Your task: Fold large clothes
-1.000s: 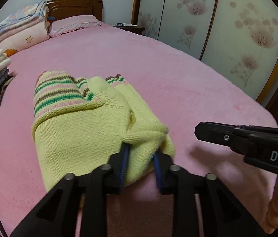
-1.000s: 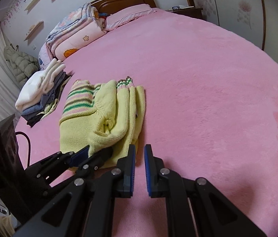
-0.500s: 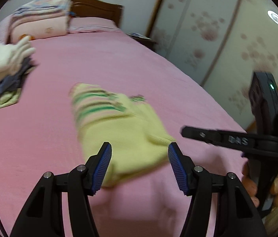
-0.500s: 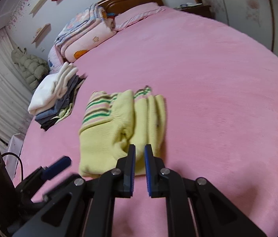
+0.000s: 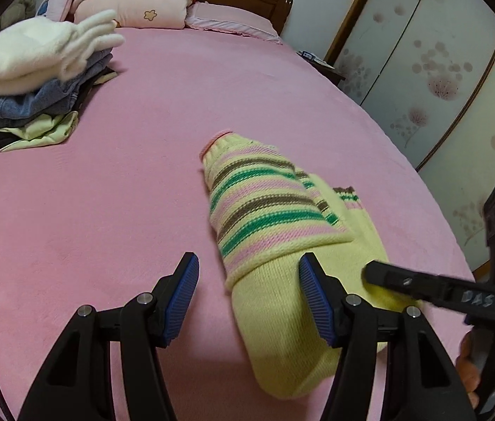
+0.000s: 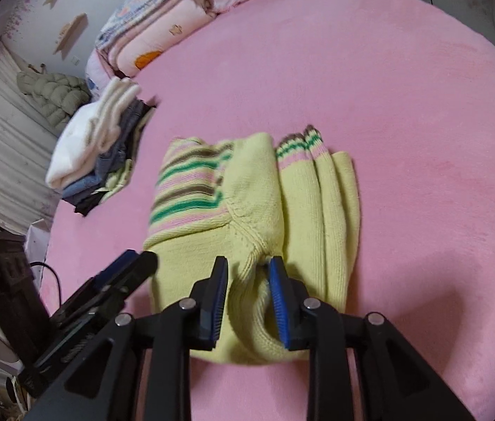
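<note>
A yellow knitted sweater [image 5: 282, 245] with pink, green and brown stripes lies folded on the pink bed [image 5: 107, 193]. It also shows in the right wrist view [image 6: 247, 210]. My left gripper [image 5: 249, 294] is open and empty, its jaws wide apart over the sweater's near left edge. My right gripper [image 6: 247, 298] has its jaws astride a raised fold at the sweater's near edge, with the knit bunched between the pads. The right gripper shows in the left wrist view [image 5: 405, 284] at the sweater's right side.
A stack of folded clothes [image 5: 30, 80] topped by a white garment sits at the left of the bed, also in the right wrist view [image 6: 96, 147]. Folded quilts [image 5: 135, 0] and a pillow lie by the headboard. Wardrobe doors [image 5: 423, 70] stand to the right.
My left gripper let go of the sweater's fold, opened wide and shifted left. My right gripper, shut and empty before, moved onto the sweater and now pinches its near fold.
</note>
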A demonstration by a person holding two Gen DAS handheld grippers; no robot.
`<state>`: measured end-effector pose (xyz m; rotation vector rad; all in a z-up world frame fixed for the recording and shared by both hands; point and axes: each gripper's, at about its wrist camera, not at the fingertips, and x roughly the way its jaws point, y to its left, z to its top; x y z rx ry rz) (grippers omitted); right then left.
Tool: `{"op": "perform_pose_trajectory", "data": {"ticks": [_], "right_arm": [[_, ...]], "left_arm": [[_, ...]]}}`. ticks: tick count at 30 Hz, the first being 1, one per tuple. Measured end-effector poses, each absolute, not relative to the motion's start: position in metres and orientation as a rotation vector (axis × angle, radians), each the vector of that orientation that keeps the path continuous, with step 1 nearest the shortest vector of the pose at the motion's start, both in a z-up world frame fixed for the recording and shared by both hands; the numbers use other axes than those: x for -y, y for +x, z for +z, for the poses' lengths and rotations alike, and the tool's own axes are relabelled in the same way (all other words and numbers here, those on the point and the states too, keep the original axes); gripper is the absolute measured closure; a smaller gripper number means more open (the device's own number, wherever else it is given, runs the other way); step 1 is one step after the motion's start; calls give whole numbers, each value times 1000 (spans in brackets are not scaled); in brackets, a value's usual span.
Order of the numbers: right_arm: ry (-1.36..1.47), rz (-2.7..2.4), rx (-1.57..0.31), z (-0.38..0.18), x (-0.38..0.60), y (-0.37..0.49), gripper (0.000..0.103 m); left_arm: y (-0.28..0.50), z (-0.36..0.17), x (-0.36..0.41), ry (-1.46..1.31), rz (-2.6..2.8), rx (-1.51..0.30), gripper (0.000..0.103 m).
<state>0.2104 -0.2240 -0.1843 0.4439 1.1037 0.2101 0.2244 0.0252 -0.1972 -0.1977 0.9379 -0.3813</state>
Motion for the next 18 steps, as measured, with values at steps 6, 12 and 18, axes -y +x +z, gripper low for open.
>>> {"op": "perform_pose_trajectory", "data": {"ticks": [6,12,18], "right_arm": [[407,175,-1035,-178,234,195,97],[362,105,-964,-163,240,160,97],[359,110,-1028,-184,244,166,95]], "left_arm": [[226,-193,-8,-201,-416,-947,45],[223,-196,10,-186,-470,-959,45],[223,-202,25,-99,-448,-946,42]]}}
